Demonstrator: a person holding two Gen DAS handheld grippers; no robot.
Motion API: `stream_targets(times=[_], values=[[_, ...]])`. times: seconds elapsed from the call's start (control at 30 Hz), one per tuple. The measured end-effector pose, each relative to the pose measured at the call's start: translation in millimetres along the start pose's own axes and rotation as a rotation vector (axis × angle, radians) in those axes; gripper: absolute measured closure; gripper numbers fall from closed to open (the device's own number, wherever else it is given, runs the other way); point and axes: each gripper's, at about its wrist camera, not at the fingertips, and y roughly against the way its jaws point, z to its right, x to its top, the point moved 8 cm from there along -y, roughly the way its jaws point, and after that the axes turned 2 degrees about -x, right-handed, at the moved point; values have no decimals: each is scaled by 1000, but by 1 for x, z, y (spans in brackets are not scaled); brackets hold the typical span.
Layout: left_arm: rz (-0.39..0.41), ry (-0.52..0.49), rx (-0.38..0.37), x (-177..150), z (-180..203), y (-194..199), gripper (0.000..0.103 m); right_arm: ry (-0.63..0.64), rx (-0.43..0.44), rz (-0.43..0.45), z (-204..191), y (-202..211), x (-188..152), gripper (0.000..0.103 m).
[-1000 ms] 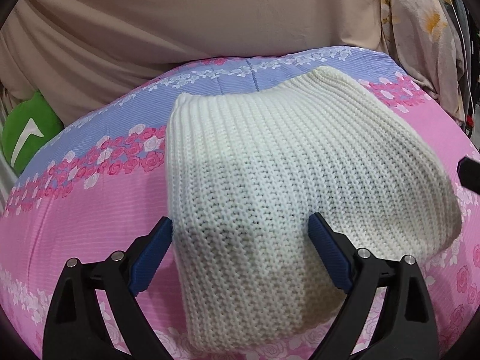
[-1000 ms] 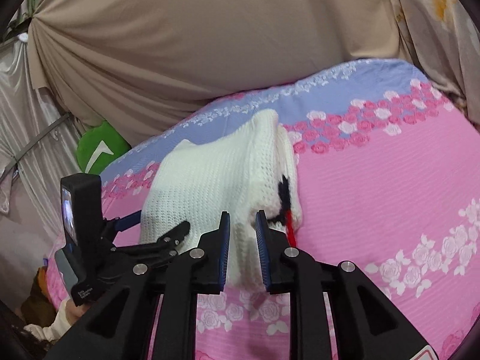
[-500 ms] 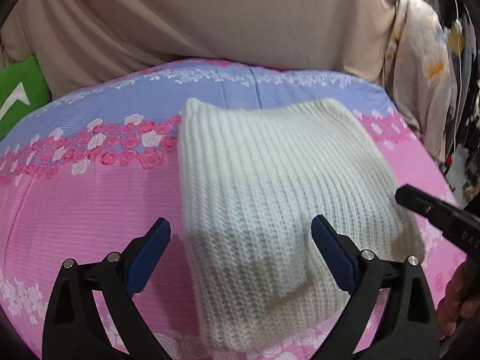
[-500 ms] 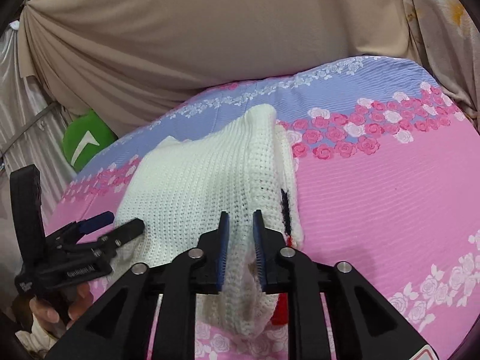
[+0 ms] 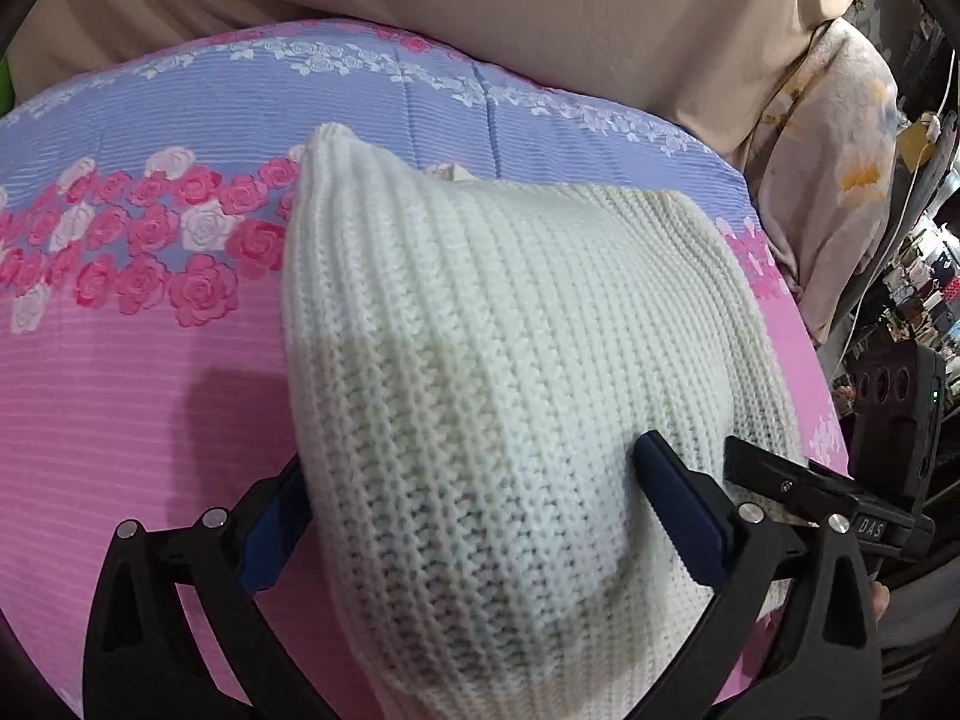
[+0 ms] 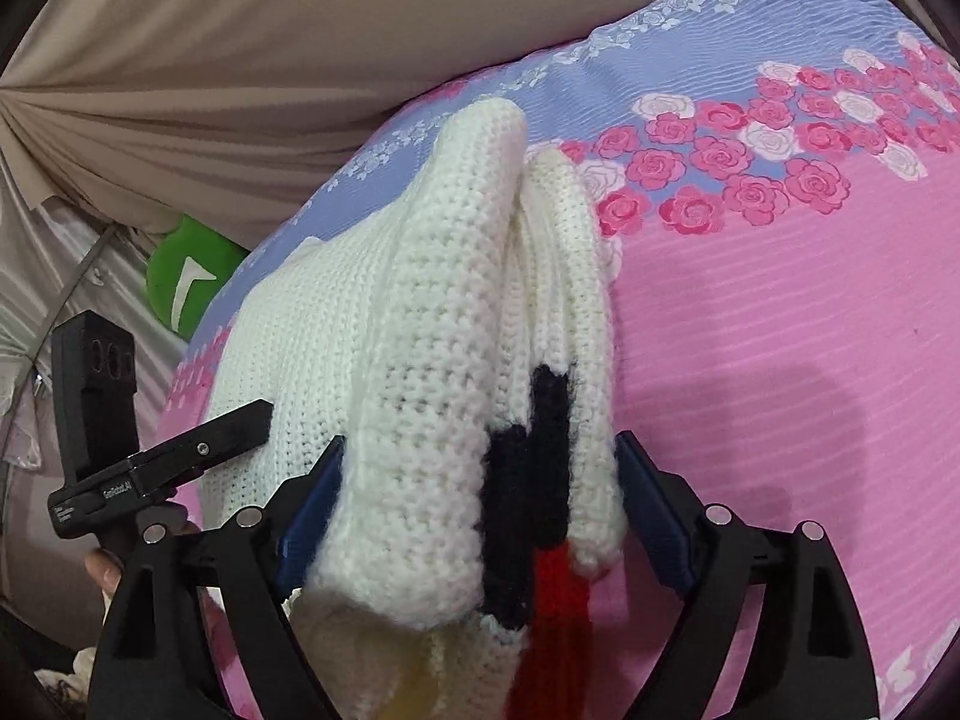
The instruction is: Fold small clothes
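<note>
I've got the white knit garment [image 5: 516,372] lying folded on the bed [image 5: 120,396], on the pink part of the flowered cover with its far corner reaching onto the blue band. My left claw [image 5: 474,516] stands wide, its blue pads astride the near end of the knit; the left pad is partly hidden behind the garment's left edge, and the right one rests on top of the knit, so nothing is clamped. My right claw [image 6: 480,516] has just been opening: its jaws now stand apart on either side of the stacked right edge of the fold, where black and red yarn patches show between the white layers. The layers sit between the pads, and I can't tell whether the pads just touch them. In the right wrist view the left claw [image 6: 252,420] comes in from the left side, tip at the garment's edge. There is open pink cover to the right of the fold and to its left. Beige drapes [image 6: 240,60] close off the far side of the bed, with a green cushion [image 6: 186,282] tucked at its far left corner.
</note>
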Motion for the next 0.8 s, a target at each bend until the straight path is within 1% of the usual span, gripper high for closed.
stream_targets(times=[0.03, 0.1, 0.17, 0.2, 0.27, 0.3, 0.33, 0.4, 0.43, 0.5, 0.63, 0.7, 0.8], values=[[-14, 20, -41, 0, -1, -5, 5, 2, 9, 2, 0, -1, 1, 17], [-23, 43, -93, 0, -2, -10, 5, 9, 21, 6, -2, -3, 2, 17], [-24, 17, -97, 0, 1, -11, 5, 14, 23, 7, -3, -5, 4, 21], [-21, 7, -97, 0, 2, -10, 9, 13, 30, 6, -3, -6, 5, 24], [-5, -17, -86, 1, 6, -7, 18, 11, 52, 4, -7, -7, 6, 41], [10, -37, -72, 2, 10, -3, 28, 12, 61, 9, -11, -4, 7, 49], [20, -60, -59, 4, 11, 2, 38, 18, 53, 23, -15, -1, 9, 52], [39, -100, -28, 7, 16, 12, 49, 40, 32, 55, -26, 7, 12, 57], [48, -124, -14, 9, 20, 18, 52, 50, 22, 78, -32, 13, 13, 58], [66, -170, 4, 11, 30, 29, 55, 59, 23, 116, -44, 25, 16, 60], [132, -247, -13, 18, 48, 65, 56, 103, -3, 218, -75, 63, 21, 60], [191, -288, -25, 23, 57, 92, 56, 133, 1, 285, -95, 89, 24, 60], [299, -343, -49, 34, 68, 142, 56, 181, 27, 380, -127, 126, 30, 60]])
